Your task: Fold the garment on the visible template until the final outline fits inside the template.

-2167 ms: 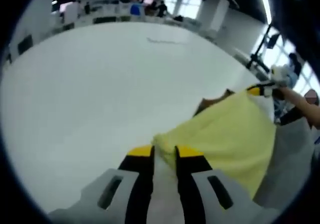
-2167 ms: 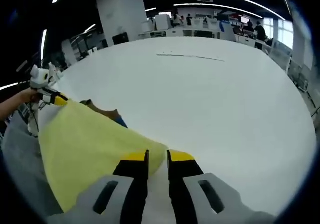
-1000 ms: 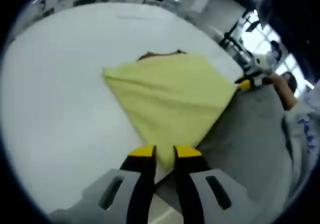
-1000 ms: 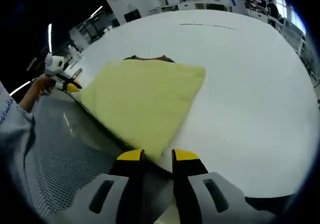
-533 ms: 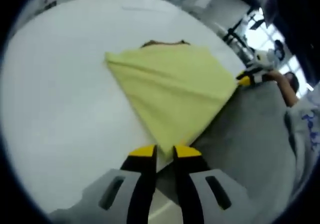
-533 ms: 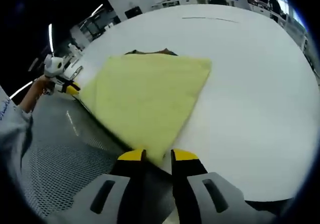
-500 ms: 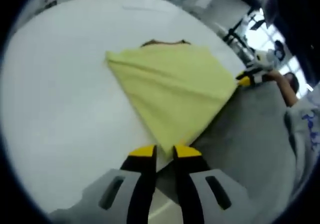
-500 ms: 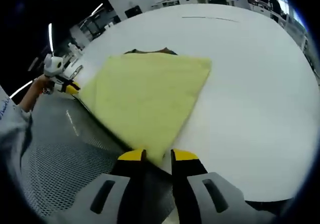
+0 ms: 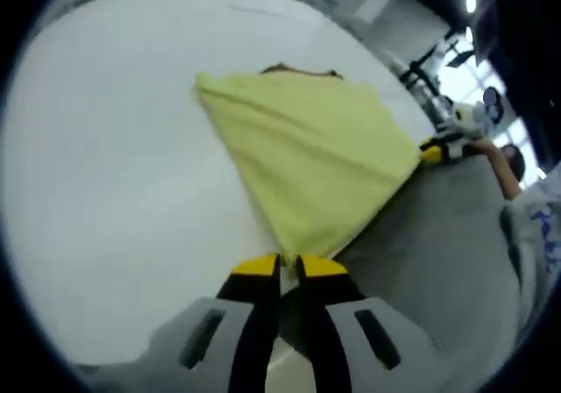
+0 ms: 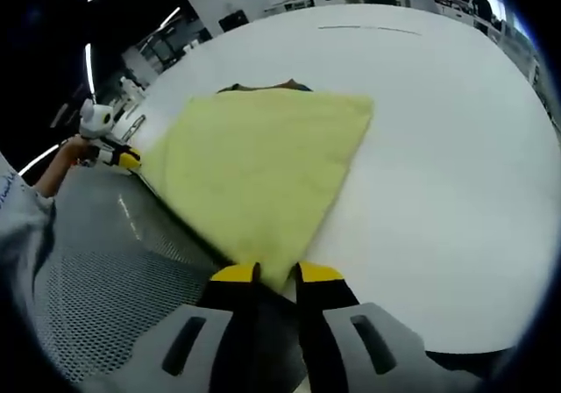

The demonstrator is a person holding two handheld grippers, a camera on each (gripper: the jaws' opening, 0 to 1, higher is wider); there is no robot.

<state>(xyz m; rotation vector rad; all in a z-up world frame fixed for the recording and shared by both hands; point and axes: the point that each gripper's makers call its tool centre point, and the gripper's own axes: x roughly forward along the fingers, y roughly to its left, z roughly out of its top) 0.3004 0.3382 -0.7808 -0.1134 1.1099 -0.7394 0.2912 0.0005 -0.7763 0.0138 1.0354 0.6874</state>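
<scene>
A pale yellow garment (image 9: 307, 147) lies folded flat on the white table (image 9: 105, 165). A brown template (image 9: 298, 68) peeks out from under its far edge. My left gripper (image 9: 280, 266) is shut on the garment's near corner at the table's front edge. In the right gripper view the same garment (image 10: 263, 165) spreads ahead, with the brown template (image 10: 263, 86) showing beyond it. My right gripper (image 10: 267, 275) is shut on the other near corner. Each gripper also shows in the other's view, held by a hand: the right one (image 9: 438, 150) and the left one (image 10: 118, 156).
Past the table's near edge there is a grey mesh surface (image 10: 105, 270). A grey sleeve with blue print (image 9: 535, 235) sits at the right. The far table has a thin dark line (image 10: 368, 30). Desks and people stand in the background.
The garment, held up and draped 2.2 s ago, now lies flat with its near edge drawn to the table's front. Both grippers' jaws stand closer together than half a second ago.
</scene>
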